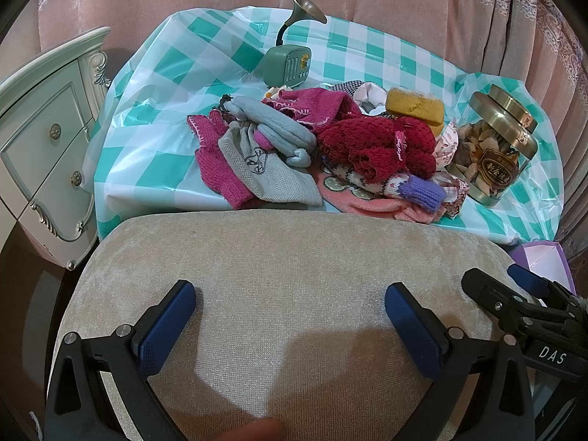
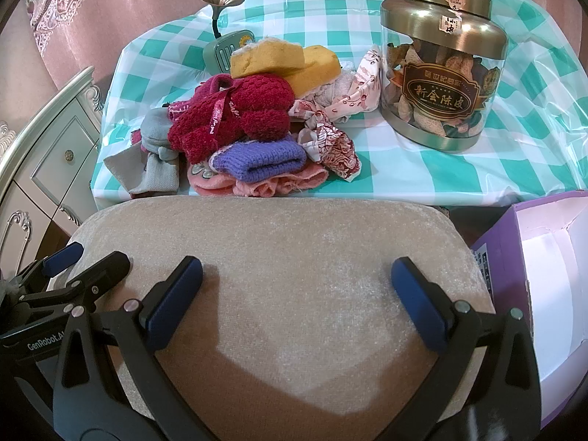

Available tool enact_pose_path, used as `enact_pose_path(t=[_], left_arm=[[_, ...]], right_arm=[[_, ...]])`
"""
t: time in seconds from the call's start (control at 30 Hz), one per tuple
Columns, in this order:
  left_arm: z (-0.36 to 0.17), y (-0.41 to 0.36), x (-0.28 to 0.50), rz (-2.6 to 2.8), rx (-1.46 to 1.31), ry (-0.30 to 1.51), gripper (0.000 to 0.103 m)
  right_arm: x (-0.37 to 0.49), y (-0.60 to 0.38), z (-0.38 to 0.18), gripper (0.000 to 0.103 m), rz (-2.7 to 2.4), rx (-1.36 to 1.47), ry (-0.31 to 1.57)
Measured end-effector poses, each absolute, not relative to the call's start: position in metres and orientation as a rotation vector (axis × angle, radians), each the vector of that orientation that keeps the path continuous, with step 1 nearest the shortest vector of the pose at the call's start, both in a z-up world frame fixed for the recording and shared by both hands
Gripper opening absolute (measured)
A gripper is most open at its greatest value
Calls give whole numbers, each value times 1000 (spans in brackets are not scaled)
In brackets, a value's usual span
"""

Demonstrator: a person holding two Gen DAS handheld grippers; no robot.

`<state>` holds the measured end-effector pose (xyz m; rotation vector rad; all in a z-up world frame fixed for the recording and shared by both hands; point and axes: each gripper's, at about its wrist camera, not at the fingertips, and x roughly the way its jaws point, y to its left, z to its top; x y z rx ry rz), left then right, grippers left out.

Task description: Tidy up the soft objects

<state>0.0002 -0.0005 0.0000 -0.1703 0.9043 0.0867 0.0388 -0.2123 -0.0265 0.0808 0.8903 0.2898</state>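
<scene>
Nothing is sorted yet: the pile (image 1: 323, 147) of gloves, socks and cloths lies mid-frame on the checked table (image 1: 154, 110), above the beige seat (image 1: 286, 275). The left gripper (image 1: 290, 310) and right gripper (image 2: 297, 288) hover over the seat, jaws wide and empty. Next calls for reaching one item, probably for the purple box (image 2: 544, 264) at right.

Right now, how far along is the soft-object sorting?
Done: nothing visible; the purple box looks empty. In hand: nothing; left gripper and right gripper are both open over the beige cushion. Left: the whole pile of knitwear, cloths and yellow sponges on the checked tablecloth.
</scene>
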Motion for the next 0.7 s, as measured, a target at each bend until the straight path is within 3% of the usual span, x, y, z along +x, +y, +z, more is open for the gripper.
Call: enact_pose_path(t=[0.7], left_arm=[[0,0,0,87,-170,904,103]], right_arm=[[39,-212,-28,103,292,84,881]])
